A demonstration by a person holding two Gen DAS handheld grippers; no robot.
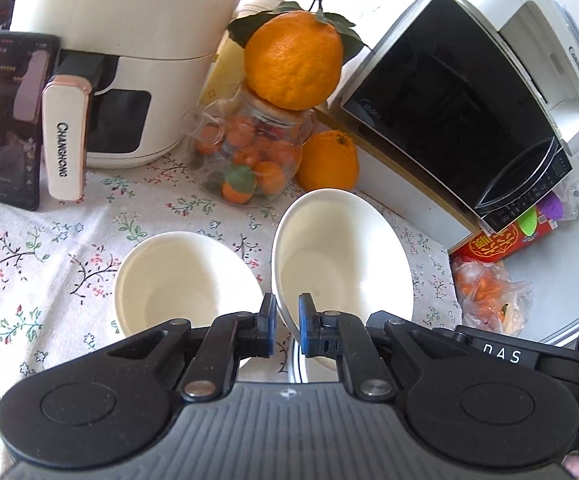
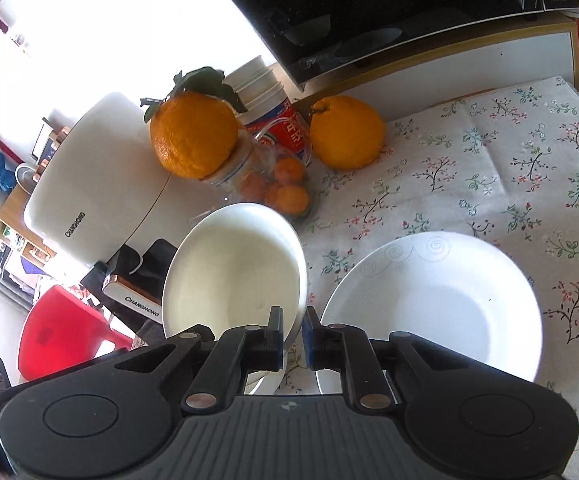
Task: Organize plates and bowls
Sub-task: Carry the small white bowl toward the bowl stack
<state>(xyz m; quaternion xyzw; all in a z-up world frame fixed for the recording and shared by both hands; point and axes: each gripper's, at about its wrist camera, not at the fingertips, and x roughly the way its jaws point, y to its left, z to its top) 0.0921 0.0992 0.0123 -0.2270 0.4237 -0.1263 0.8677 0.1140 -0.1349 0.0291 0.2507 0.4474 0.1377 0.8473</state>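
In the left wrist view my left gripper point(image 1: 287, 322) is shut on the rim of a white bowl point(image 1: 341, 256), held tilted above the floral tablecloth. A second, cream bowl point(image 1: 185, 280) sits on the cloth just left of it. In the right wrist view my right gripper point(image 2: 293, 334) is shut on the rim of a white bowl point(image 2: 233, 272), tilted and lifted off the table. A wide white plate point(image 2: 441, 304) with a swirl pattern lies on the cloth to the right of that gripper.
A Changhong air fryer point(image 1: 129, 40) and a phone point(image 1: 9, 120) stand back left. A glass jar of small oranges point(image 1: 253, 152) with a big orange point(image 1: 293, 60) on top is centre back. A microwave point(image 1: 457, 104) and printer point(image 1: 549, 52) stand at the right, snack bags point(image 1: 489, 288) below.
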